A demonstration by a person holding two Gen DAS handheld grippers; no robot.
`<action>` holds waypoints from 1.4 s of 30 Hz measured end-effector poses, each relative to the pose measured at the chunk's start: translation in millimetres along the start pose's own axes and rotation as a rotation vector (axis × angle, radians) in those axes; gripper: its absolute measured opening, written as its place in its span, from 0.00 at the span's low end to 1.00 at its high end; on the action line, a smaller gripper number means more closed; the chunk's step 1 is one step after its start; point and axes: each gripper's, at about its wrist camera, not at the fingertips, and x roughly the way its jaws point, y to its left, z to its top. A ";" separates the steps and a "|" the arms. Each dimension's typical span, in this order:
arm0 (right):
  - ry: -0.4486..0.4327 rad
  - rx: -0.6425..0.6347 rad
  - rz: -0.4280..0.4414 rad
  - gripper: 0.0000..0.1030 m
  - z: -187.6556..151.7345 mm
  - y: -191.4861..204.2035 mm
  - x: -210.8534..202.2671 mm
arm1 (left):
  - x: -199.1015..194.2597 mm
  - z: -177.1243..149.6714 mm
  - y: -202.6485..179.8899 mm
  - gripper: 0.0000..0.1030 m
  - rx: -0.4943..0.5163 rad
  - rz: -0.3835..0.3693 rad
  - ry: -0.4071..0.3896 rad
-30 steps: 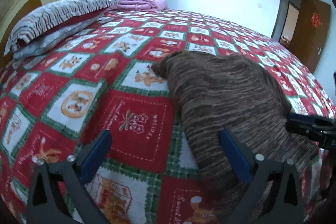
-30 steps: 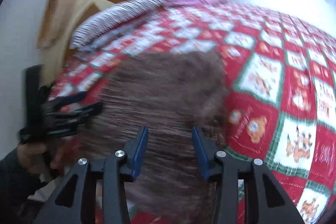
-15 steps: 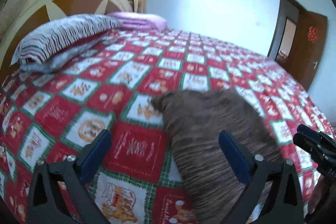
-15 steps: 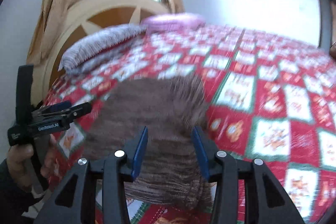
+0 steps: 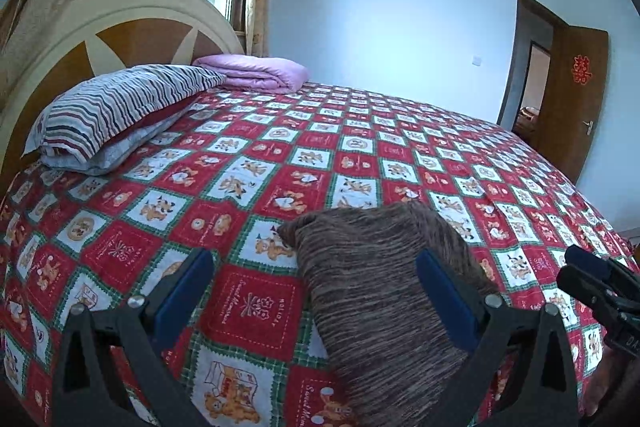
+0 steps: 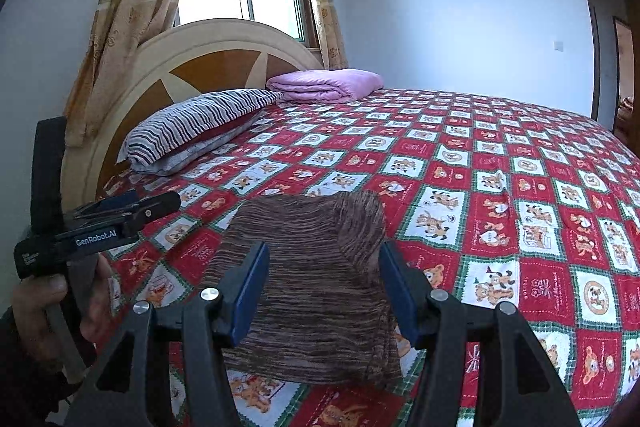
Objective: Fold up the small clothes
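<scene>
Lying folded on bedspread (image 6: 500,227), brown garment (image 6: 320,287) below both released hand-held grippers; right jaws just widening.

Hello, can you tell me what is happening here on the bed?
A person is folding small clothes with a handheld gripper in each hand. A brown striped knit garment lies folded on the red patterned bedspread, and neither gripper grips it. The left gripper is open, and the right gripper has just been opening, with nothing pinched between its jaws. A striped pillow lies by the headboard.
</scene>
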 end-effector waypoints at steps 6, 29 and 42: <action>0.006 0.015 0.004 0.57 -3.4 -1.4 0.1 | 1.8 -3.1 -4.1 1.00 0.011 0.004 0.012; 0.005 0.029 0.019 0.57 -6.7 -1.5 -3.1 | 5.0 -7.0 -11.3 1.00 0.039 0.001 0.020; -0.021 0.034 0.023 0.57 -6.1 -1.6 -9.4 | 2.7 -7.3 -13.9 1.00 0.069 0.027 0.019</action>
